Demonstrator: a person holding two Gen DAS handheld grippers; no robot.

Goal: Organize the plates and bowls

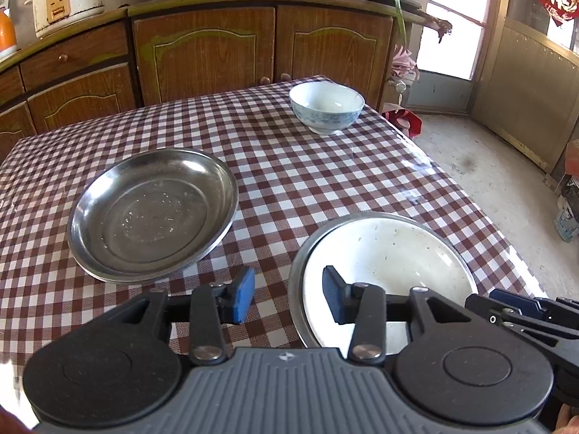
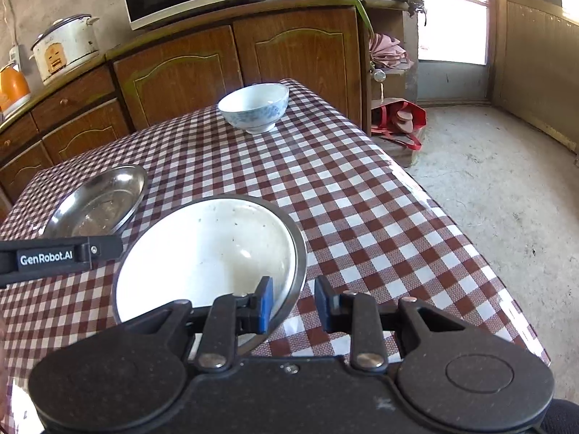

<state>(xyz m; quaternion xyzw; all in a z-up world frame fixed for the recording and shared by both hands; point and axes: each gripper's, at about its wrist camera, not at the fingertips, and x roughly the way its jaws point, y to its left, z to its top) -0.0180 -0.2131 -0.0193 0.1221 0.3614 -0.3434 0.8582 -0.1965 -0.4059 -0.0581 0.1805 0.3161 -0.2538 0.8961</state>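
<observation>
Both grippers hang over the table's [image 1: 325, 181] near edge, either side of the white dish [image 1: 391, 253]. The left gripper [image 1: 288, 296] has its jaws apart, straddling the dish's left rim without pressing it. The right gripper [image 2: 293, 303] is likewise apart across the right rim; whether a pad touches is hard to tell. Their bodies hide the dish's near part. The steel plate [image 1: 152, 213] lies toward the left edge, half cut off in the right view. The bowl [image 1: 326, 106] stands by the far right corner.
</observation>
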